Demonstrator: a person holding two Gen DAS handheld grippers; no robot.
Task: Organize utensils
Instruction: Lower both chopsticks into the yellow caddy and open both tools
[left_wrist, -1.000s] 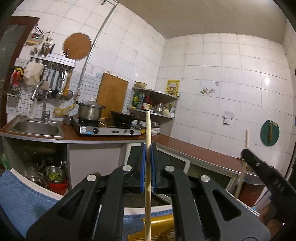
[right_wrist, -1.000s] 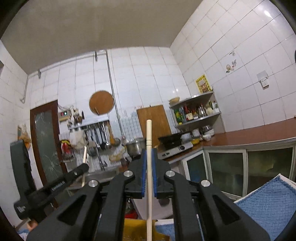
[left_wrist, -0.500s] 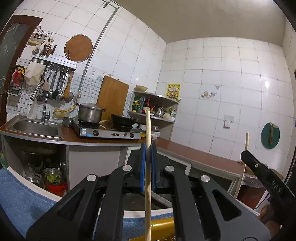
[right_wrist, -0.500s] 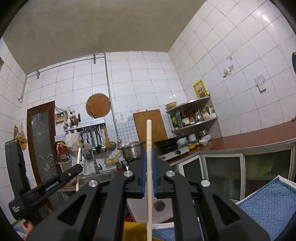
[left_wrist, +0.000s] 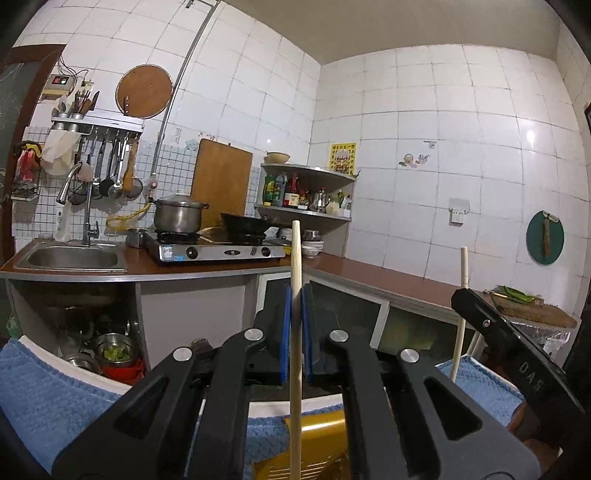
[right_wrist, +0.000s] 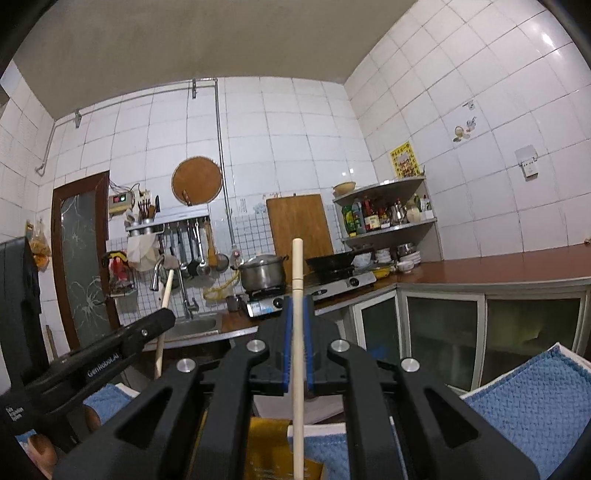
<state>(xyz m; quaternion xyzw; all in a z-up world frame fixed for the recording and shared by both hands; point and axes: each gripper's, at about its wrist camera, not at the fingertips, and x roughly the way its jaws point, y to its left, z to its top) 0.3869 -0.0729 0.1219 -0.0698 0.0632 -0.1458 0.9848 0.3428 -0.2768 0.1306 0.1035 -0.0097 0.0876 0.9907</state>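
Left hand-held gripper (left_wrist: 294, 332): clamped on an upright wooden chopstick (left_wrist: 295, 295), held in the air.
Right hand-held gripper (right_wrist: 296, 343): pinching a second chopstick (right_wrist: 297, 314), also upright.
Below: a blue towel (left_wrist: 44, 398) and a yellow holder (left_wrist: 314, 439) on the table.
Step in hand: likely carrying both chopsticks to the holder.
Next move: calls for lowering each chopstick over the holder before letting go.

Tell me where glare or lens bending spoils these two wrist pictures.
Left wrist view: bright glare spot on the glossy white wall tiles, brown countertop edge bowed by the fisheye, corners blacked out. Right wrist view: similar glare high on the tiles; tile lines curve.
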